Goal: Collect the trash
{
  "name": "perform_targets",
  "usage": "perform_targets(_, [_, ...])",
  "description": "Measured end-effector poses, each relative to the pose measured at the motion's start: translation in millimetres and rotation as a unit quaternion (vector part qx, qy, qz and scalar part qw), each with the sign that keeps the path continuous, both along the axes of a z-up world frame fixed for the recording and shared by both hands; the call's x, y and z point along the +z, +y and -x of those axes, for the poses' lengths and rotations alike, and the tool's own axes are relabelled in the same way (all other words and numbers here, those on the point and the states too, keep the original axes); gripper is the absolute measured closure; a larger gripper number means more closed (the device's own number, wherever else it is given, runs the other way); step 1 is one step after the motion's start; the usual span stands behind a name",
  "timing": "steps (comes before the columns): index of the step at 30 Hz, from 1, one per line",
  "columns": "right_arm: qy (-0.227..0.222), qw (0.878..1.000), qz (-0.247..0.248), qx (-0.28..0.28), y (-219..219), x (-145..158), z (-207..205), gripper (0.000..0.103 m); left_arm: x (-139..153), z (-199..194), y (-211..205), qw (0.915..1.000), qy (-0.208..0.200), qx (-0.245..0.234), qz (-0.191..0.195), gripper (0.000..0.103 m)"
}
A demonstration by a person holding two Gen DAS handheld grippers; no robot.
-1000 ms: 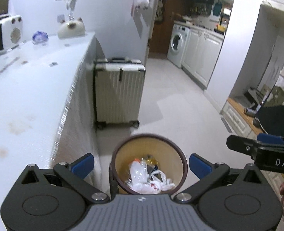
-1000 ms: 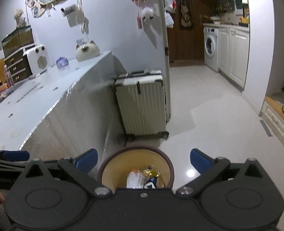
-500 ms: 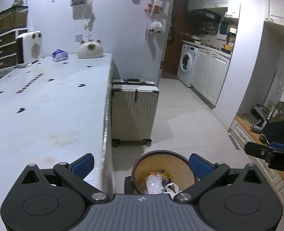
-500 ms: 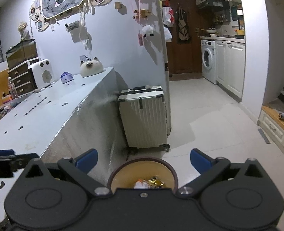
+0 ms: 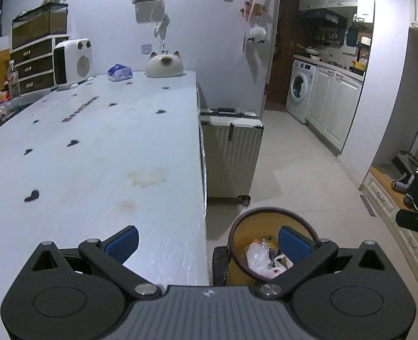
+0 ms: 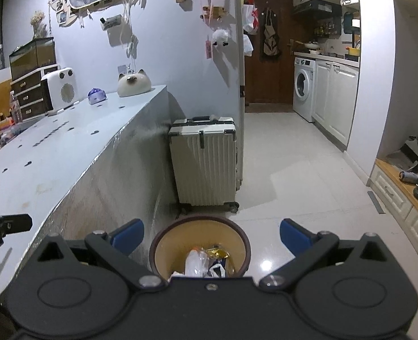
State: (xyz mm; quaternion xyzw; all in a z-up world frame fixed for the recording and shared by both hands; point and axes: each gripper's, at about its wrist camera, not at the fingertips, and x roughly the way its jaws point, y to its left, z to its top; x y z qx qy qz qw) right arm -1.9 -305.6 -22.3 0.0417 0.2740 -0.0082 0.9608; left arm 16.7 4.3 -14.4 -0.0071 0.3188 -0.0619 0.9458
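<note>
A round tan trash bin with a dark rim (image 5: 254,226) (image 6: 200,236) stands on the floor by the table's corner. It holds a clear plastic bottle (image 6: 194,261), white plastic bags (image 5: 261,263) and a gold wrapper (image 6: 218,252). My left gripper (image 5: 207,240) is open and empty, over the table's near right edge, its right finger above the bin. My right gripper (image 6: 211,233) is open and empty, straight above the bin. Each gripper shows at the edge of the other's view.
A long white table (image 5: 95,155) (image 6: 53,155) carries a cat-shaped holder (image 5: 165,65), a blue tissue pack (image 5: 119,72) and a white heater (image 5: 72,62) at its far end. A cream suitcase (image 5: 231,153) (image 6: 204,161) stands behind the bin. Low cabinets (image 5: 390,206) run along the right.
Both grippers have risen and pulled back from the bin. The left one has swung left, over the table's edge. The bin now shows smaller and lower in both views.
</note>
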Motion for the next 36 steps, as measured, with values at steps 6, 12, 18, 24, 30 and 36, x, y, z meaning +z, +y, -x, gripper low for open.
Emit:
perform_targets(6, [0.015,1.0,0.002,-0.003,6,-8,6,0.0,-7,4,5,0.9999,0.015,0.004,-0.001,0.0])
perform_targets(12, [0.032,0.999,0.002,-0.006,11,-15,8,0.0,-10,5,1,0.9997,0.024,0.0,-0.003,0.0])
perform_targets(18, [0.043,0.999,0.007,-0.008,15,-18,8,0.0,-14,6,-4,0.9995,0.032,-0.006,-0.005,0.0])
perform_targets(24, [0.058,0.998,0.007,-0.007,18,-22,6,0.0,-17,5,-3,0.9993,0.038,-0.006,-0.003,0.0])
perform_targets(30, [0.063,0.998,0.005,-0.014,18,-24,5,0.0,-18,3,-4,0.9991,0.043,-0.004,-0.004,0.0])
perform_targets(36, [0.065,0.998,0.004,-0.013,17,-24,4,0.0,-18,2,-5,0.9989,0.046,-0.005,-0.004,0.0])
